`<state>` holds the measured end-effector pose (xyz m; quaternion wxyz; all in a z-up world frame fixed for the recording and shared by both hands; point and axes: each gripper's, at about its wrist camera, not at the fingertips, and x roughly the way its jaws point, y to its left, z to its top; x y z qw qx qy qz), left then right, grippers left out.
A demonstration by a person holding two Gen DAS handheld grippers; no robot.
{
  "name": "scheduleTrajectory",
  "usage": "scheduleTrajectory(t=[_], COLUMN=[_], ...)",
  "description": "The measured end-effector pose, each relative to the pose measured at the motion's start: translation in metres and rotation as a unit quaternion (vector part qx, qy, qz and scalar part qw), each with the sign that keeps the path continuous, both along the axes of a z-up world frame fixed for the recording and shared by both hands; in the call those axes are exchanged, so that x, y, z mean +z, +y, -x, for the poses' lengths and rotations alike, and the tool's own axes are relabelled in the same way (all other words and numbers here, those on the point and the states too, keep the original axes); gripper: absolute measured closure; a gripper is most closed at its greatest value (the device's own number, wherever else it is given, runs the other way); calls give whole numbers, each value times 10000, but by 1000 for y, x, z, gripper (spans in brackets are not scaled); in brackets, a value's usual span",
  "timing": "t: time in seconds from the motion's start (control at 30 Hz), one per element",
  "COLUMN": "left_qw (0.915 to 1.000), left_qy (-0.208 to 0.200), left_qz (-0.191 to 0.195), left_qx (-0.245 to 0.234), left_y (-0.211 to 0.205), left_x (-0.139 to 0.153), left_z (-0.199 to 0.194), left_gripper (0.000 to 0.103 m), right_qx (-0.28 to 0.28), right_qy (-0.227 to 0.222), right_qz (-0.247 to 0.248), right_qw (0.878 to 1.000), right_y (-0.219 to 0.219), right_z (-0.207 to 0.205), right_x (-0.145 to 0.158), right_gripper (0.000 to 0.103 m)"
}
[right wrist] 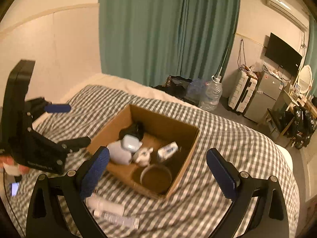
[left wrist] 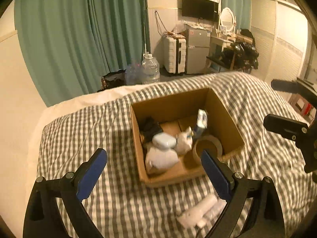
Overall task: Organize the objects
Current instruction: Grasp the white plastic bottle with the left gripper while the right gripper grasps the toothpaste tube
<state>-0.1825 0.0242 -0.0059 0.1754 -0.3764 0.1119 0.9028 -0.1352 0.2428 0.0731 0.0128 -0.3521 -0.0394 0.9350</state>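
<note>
- Both grippers, left gripper (left wrist: 154,170) and right gripper (right wrist: 158,170), hovered released above the bed (left wrist: 83,130).
- Two white tubes (right wrist: 111,210) lay outside the cardboard box (right wrist: 186,158); the next move probably needed grasping one.

Matt brown cardboard box (left wrist: 223,107); checked cloth bedcover (left wrist: 89,130); ribbed blue tool pads (left wrist: 93,173).

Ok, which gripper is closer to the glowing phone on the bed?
Left. The left gripper is right by the phone, which lies under the hand holding it. The right gripper is farther, aimed at the box, with the phone off to its left.
</note>
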Motion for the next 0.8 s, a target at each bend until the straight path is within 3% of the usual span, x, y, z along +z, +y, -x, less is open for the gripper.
scheduleTrajectory(t=[0.27, 0.53, 0.67, 0.8], left_qw=[9993, 9974, 9962, 9921], left_qy=[-349, -687, -808, -1140], left_qz=[-10, 52, 324, 518], left_qx=[119, 204, 59, -89], left_y=[-11, -3, 11, 23], left_x=[-43, -103, -129, -154], left_z=[-41, -52, -50, -49], left_gripper=[5, 5, 5, 5], right_qx=[13, 143, 9, -157], right_qy=[-309, -968, -1243, -1568], right_qz=[62, 127, 158, 500], right_qw=[9995, 9951, 9921, 9862], right_y=[-10, -25, -18, -4], right_z=[-34, -41, -33, -27], right_x=[-36, -115, -143, -161], right_gripper=[4, 4, 4, 4])
